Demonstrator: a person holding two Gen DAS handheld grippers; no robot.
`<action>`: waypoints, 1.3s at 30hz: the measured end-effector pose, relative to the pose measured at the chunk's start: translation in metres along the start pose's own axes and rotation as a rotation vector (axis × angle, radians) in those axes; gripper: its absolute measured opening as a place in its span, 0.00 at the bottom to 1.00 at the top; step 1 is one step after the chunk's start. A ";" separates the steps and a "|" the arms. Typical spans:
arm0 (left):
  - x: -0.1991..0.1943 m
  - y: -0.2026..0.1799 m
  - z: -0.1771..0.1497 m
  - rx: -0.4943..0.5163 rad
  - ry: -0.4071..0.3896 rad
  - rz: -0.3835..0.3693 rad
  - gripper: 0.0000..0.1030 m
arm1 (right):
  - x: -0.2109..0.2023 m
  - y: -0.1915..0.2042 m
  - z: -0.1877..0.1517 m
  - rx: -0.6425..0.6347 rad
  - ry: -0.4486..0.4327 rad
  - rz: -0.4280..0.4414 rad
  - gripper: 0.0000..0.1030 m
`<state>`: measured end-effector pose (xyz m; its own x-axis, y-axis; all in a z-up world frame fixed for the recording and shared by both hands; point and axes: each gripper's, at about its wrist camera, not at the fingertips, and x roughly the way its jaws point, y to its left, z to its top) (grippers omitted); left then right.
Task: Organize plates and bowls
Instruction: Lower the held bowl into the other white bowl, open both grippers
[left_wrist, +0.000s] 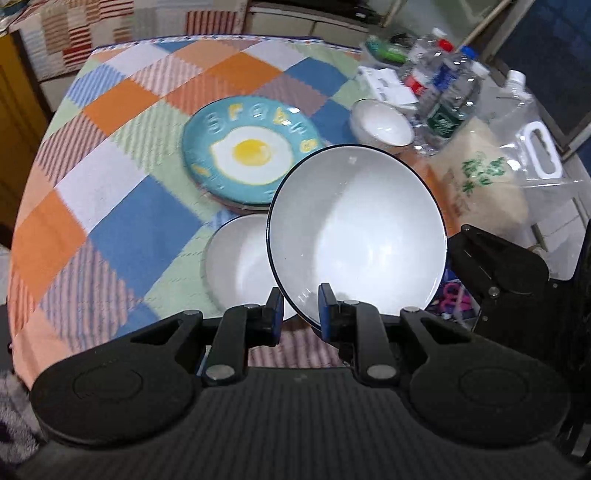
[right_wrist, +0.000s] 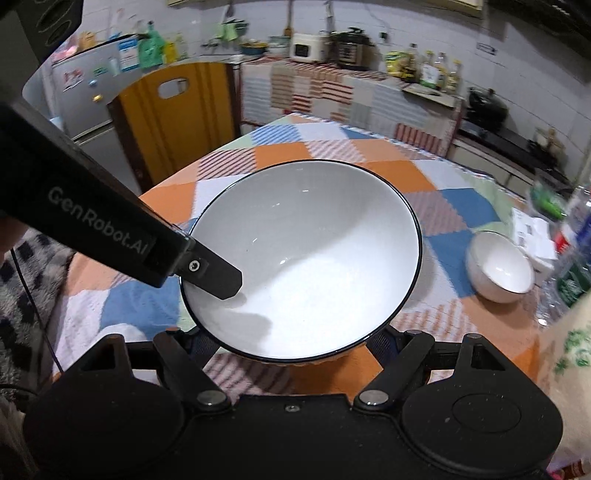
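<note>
My left gripper is shut on the rim of a large white bowl with a dark rim and holds it above the table. Its finger shows inside the bowl in the right wrist view. The bowl fills that view and hides my right gripper's fingertips; the right gripper's arms spread wide beneath it. A second white bowl sits on the cloth below. A blue fried-egg plate lies on a stack behind it. A small white bowl stands at the right.
The round table has a checked cloth. Water bottles, a white box and a rice bag crowd the right side. A yellow chair stands beyond the table, with kitchen counters behind.
</note>
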<state>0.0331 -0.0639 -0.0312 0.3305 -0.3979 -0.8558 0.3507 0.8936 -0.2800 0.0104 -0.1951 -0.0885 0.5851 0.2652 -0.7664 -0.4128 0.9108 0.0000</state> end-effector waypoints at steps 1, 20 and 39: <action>0.001 0.004 -0.002 -0.011 0.005 0.006 0.17 | 0.004 0.003 0.000 -0.002 0.004 0.012 0.83; 0.070 0.044 0.000 -0.109 0.129 0.064 0.19 | 0.073 0.007 -0.005 -0.043 0.118 0.068 0.83; 0.070 0.044 0.003 -0.073 0.124 0.091 0.32 | 0.058 0.008 -0.002 -0.051 0.131 0.013 0.88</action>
<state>0.0746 -0.0529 -0.1022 0.2458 -0.2901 -0.9249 0.2579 0.9394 -0.2261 0.0398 -0.1725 -0.1343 0.4844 0.2301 -0.8441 -0.4566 0.8894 -0.0195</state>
